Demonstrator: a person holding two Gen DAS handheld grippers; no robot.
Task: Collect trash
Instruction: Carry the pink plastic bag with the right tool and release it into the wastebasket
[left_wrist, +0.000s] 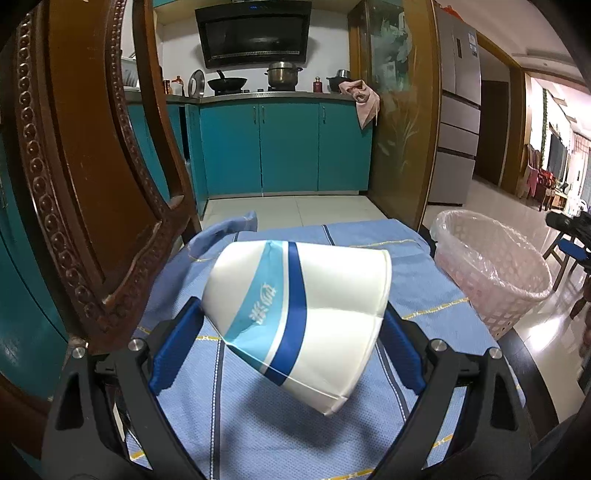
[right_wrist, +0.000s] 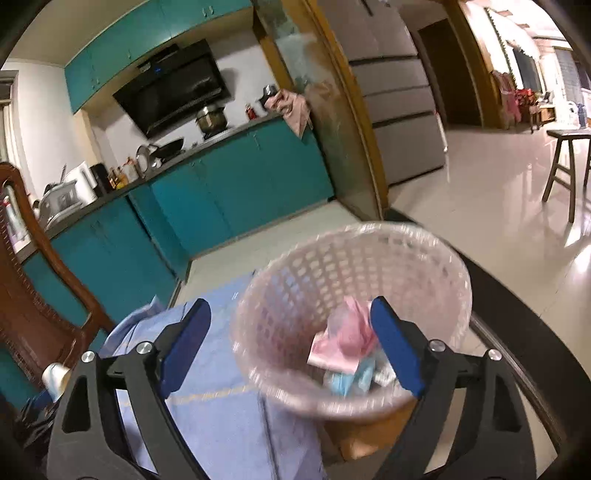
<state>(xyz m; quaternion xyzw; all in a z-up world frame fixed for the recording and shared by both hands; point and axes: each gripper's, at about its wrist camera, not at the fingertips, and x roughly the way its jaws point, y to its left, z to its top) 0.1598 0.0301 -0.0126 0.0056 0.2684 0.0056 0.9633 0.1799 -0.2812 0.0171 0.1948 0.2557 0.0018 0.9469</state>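
Observation:
My left gripper (left_wrist: 291, 317) is shut on a crushed white paper cup (left_wrist: 299, 317) with blue stripes and holds it above the blue tablecloth (left_wrist: 258, 417). A pink lattice trash basket (left_wrist: 491, 273) lined with a clear bag stands to its right at the table's edge. In the right wrist view my right gripper (right_wrist: 290, 314) is open and empty, just above and in front of the basket (right_wrist: 351, 266). Pink and blue crumpled trash (right_wrist: 343, 347) lies inside the basket. The paper cup also shows at the far left of the right wrist view (right_wrist: 55, 376).
A carved wooden chair back (left_wrist: 81, 184) stands close on the left. The table's dark rim (right_wrist: 517, 332) curves round the right. Teal kitchen cabinets (left_wrist: 277, 147) and a stove are behind. A wooden stool (right_wrist: 565, 162) stands on the tiled floor at right.

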